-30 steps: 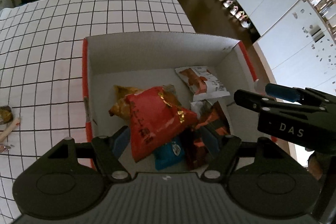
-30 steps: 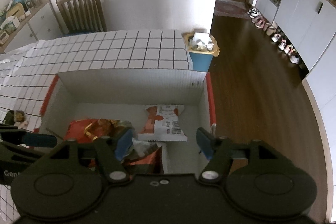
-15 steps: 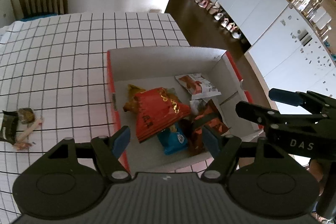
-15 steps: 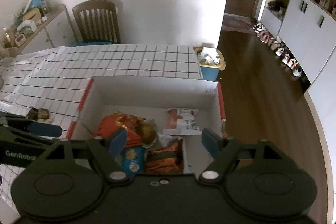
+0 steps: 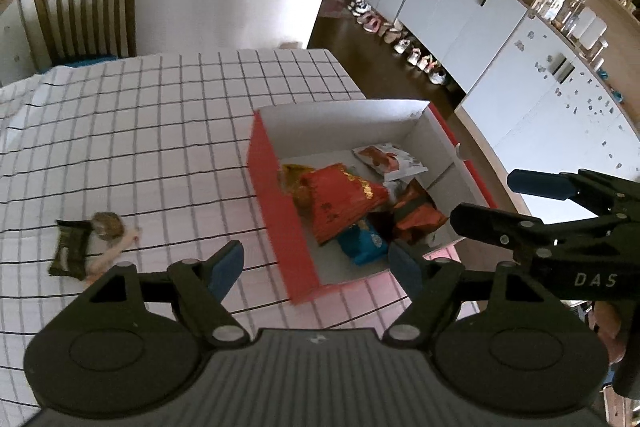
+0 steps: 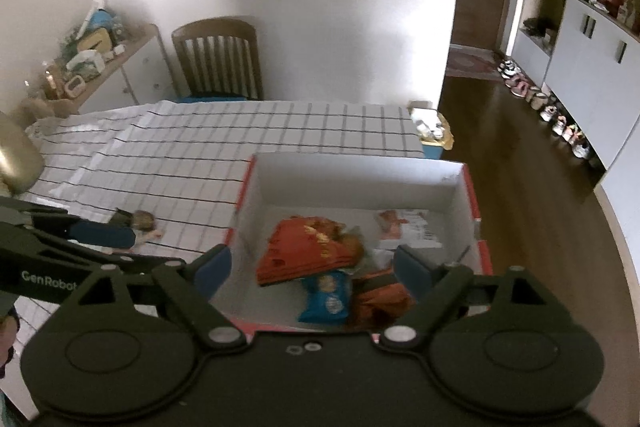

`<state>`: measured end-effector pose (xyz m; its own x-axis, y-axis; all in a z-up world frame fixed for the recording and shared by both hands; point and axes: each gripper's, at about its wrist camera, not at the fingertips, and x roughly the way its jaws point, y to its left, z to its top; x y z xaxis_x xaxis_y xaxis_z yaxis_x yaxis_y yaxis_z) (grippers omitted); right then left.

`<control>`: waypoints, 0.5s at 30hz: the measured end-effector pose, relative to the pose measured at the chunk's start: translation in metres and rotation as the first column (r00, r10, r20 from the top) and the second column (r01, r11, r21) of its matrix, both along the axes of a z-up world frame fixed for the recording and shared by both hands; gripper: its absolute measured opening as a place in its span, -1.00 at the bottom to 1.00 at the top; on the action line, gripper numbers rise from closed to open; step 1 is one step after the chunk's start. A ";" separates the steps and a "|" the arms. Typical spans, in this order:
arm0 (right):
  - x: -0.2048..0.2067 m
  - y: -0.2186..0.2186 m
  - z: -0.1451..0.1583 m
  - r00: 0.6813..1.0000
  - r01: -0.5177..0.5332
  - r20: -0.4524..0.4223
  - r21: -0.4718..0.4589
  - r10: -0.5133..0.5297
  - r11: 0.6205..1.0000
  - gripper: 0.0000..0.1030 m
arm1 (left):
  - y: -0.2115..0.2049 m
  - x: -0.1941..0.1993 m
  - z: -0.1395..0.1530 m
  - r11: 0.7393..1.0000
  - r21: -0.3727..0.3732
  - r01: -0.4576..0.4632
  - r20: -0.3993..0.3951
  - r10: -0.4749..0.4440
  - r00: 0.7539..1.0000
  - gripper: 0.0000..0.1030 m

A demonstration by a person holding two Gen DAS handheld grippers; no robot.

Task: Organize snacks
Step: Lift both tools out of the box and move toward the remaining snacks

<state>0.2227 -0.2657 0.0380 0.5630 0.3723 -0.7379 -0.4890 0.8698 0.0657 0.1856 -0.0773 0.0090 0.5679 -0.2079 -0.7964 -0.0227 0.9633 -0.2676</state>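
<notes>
While you are holding both tools above the table, your left gripper [image 5: 314,269] is spreading its jaws, and nothing is sitting between its blue-padded fingers [image 5: 226,265]. Your right gripper [image 6: 308,269] is widening too, likewise gripping nothing.

Ahead of and below both pairs of fingers, the red-sided cardboard box with a white inside [image 5: 264,163] is resting near the right edge of the white tablecloth with black grid lines [image 5: 140,147]. Inside it the snacks are lying in a loose heap: a large red foil packet with gold print [image 5: 340,199] on top, a small blue packet [image 5: 362,245] towards the near wall, a crumpled orange-red packet [image 5: 416,213] beside it, and a flat white-and-orange packet [image 5: 386,161] lying apart towards the far wall.

The left wrist view is giving you what the right one barely shows: beyond your left finger, a dark green wrapper [image 5: 72,247] and a round brownish wrapped snack [image 5: 106,223] are lying on the cloth outside the box, well apart from it. In the right view those are mostly hidden behind the other tool. The right view alone is showing you a small bin with a yellow rim [image 6: 434,131] past the table's far corner.
</notes>
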 end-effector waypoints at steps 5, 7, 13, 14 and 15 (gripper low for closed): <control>-0.020 0.021 0.003 1.000 -0.017 0.003 0.035 0.017 0.999 0.74 | 0.032 -0.019 0.004 0.999 0.002 -0.033 0.024 0.033 0.999 0.74; -0.027 0.032 0.004 1.000 -0.030 0.007 0.045 0.030 0.999 0.74 | 0.045 -0.025 0.003 0.998 0.013 -0.057 0.035 0.057 0.998 0.74; -0.044 0.063 -0.003 0.999 -0.042 0.004 0.063 0.041 0.997 0.94 | 0.088 -0.039 0.001 0.993 0.019 -0.118 0.058 0.117 0.991 0.99; -0.047 0.069 -0.006 0.999 -0.043 -0.002 0.064 0.044 0.997 0.94 | 0.095 -0.040 0.000 0.992 0.019 -0.128 0.063 0.126 0.990 1.00; -0.050 0.076 -0.009 0.999 -0.047 -0.008 0.063 0.047 0.997 0.94 | 0.103 -0.042 -0.001 0.990 0.023 -0.141 0.067 0.139 0.988 1.00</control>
